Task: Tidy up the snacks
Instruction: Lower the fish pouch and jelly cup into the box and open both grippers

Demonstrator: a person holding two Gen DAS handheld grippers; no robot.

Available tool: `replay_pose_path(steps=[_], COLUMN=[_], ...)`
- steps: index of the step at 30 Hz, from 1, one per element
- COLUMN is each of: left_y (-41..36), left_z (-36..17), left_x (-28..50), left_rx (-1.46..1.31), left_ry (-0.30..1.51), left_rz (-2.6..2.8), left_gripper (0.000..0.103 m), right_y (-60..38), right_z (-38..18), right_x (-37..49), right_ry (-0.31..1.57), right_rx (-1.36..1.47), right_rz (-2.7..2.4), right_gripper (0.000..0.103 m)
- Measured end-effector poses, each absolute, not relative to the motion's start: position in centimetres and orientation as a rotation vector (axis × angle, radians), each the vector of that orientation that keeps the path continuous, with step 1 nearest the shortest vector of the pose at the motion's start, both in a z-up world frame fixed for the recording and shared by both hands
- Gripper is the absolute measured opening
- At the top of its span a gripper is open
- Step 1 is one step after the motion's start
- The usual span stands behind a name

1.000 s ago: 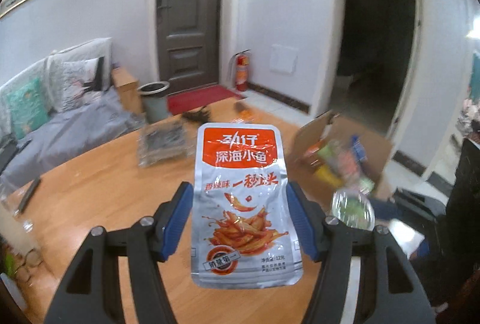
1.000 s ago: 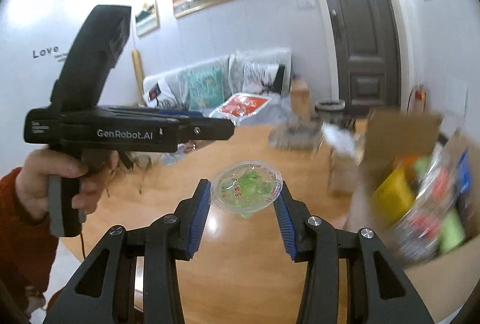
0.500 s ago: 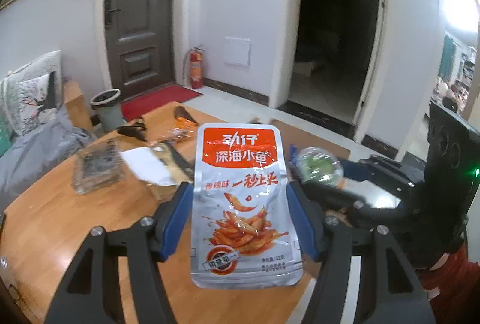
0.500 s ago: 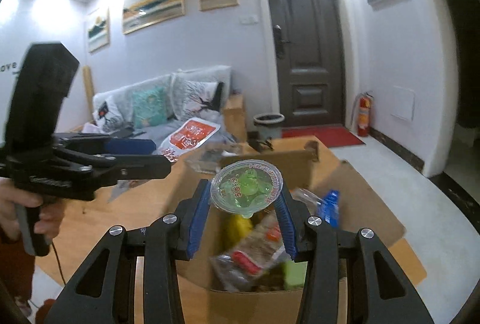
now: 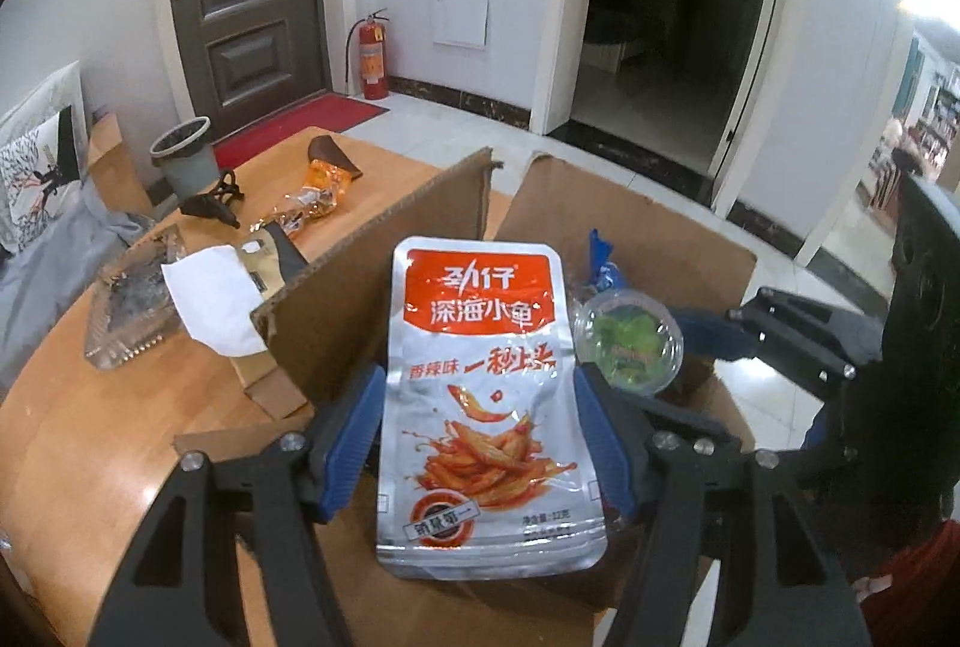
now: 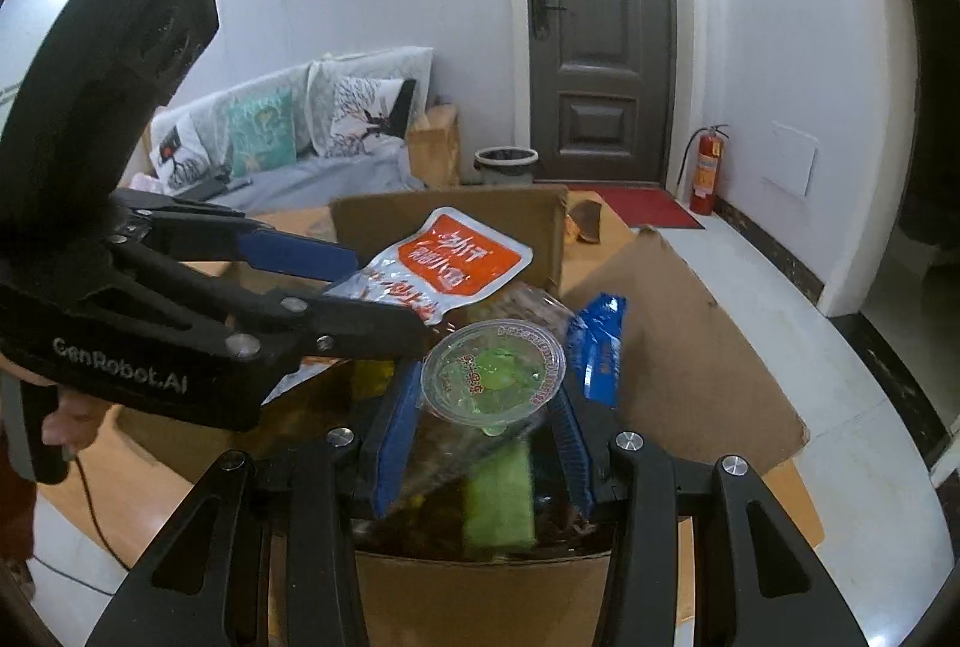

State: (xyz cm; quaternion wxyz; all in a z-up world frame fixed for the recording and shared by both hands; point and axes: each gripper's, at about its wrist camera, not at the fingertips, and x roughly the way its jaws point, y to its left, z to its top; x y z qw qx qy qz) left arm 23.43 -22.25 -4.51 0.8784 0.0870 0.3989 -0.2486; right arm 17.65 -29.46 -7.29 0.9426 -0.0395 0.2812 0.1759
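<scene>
left gripper (image 5: 474,437) clamped the fish packet (image 5: 486,395), right gripper (image 6: 480,425) pinched the jelly cup (image 6: 493,377), both over the open box (image 6: 690,347). risk: grippers crowded together, could collide; the packet could catch the flap.

Both views are indoor and moderately lit, with a cool bluish cast on the walls. In the left wrist view a glaring bright patch burns out at the upper right edge, while the open doorway (image 5: 672,17) at top centre is nearly black. In the right wrist view glare washes the upper left wall. Fisheye bending curves door frames, and dark vignetting fills the corners. The green packet (image 6: 501,491) low in that frame is smeared by blur.
</scene>
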Motion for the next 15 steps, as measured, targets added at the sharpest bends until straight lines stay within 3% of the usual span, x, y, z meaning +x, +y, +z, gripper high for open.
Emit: replay_pose_path(steps=[8, 12, 15], left_y=[-22.1, -21.6, -21.3], left_z=[-5.2, -4.7, -4.4], left_x=[23.5, 23.2, 23.0], left_rx=[0.231, 0.203, 0.193], left_ry=[0.874, 0.850, 0.833], left_rz=[-0.480, -0.481, -0.480], left_gripper=[0.075, 0.080, 0.080], right_y=[-30.2, -30.5, -30.5], right_z=[-7.7, -8.1, -8.3], right_x=[17.7, 17.1, 16.6], right_ry=[0.606, 0.620, 0.626], right_rx=[-0.105, -0.110, -0.105], right_rz=[0.356, 0.357, 0.363], right_gripper=[0.039, 0.056, 0.056])
